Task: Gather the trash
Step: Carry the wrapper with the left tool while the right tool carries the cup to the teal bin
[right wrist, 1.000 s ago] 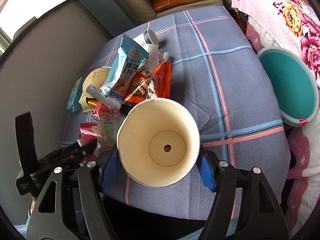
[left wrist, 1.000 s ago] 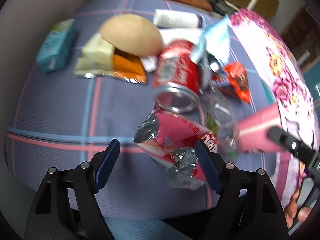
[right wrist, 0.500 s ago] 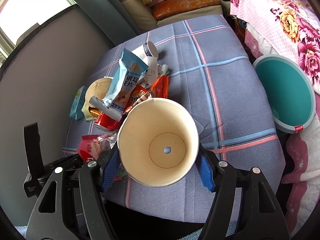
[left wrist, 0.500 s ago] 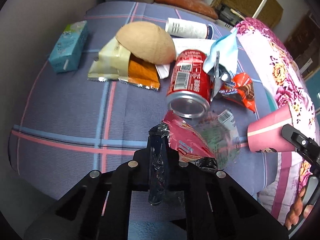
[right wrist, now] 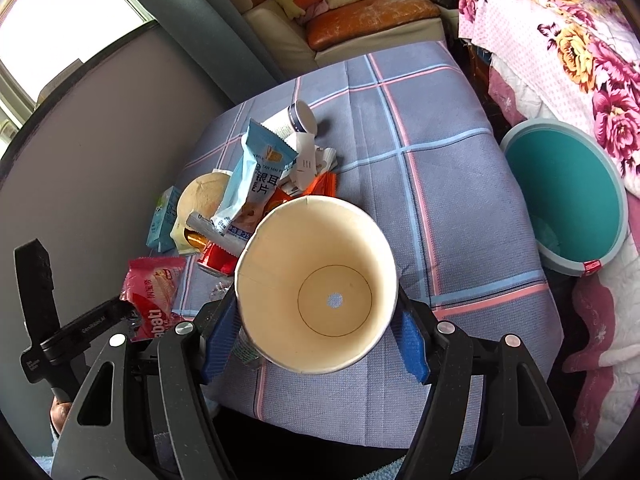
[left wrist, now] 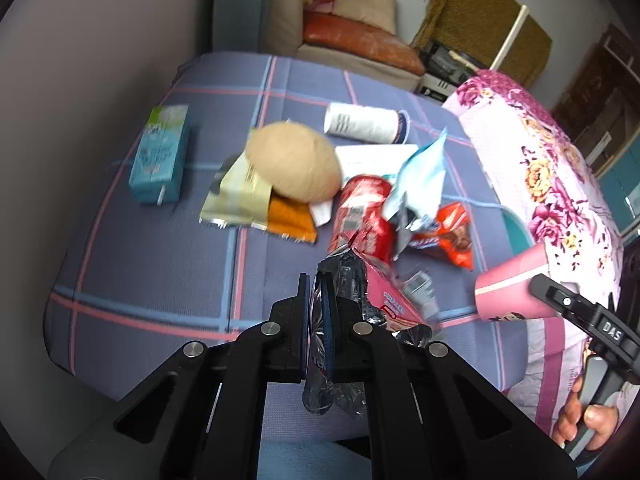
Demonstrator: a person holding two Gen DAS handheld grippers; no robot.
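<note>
Left gripper (left wrist: pixel 316 320), jaws closed flat on crumpled pink foil wrapper (left wrist: pixel 384 300), lifted clear of plaid tablecloth (left wrist: pixel 160 264); wrapper lettering partly legible in right wrist view as "abati". Right gripper (right wrist: pixel 316 332), blue pads pressed on both sides of paper cup (right wrist: pixel 316 292), pink outside, cream inside, mouth toward camera, small hole in base. Remaining trash catalogued relative to red drink can (left wrist: pixel 360 216), lying on its side near centre of cloth: light blue sachet (right wrist: pixel 256 176) with Chinese characters and "YAN MAI" leaned against can's right side; orange-red snack packet (left wrist: pixel 448 236) just right of sachet, print too blurred to read; tan domed bun-like item (left wrist: pixel 296 166) to can's left, resting over cream-and-orange wrapper (left wrist: pixel 256 204); teal drink carton (left wrist: pixel 160 156) well left of can, label unreadable; white cup with dark blue rim (left wrist: pixel 364 122) on its side beyond can. Teal bin (right wrist: pixel 564 200) off cloth, well right of can, beside floral quilt (right wrist: pixel 560 40). "DAS" marked on right gripper's handle, person's hand (left wrist: pixel 580 420) around it.
</note>
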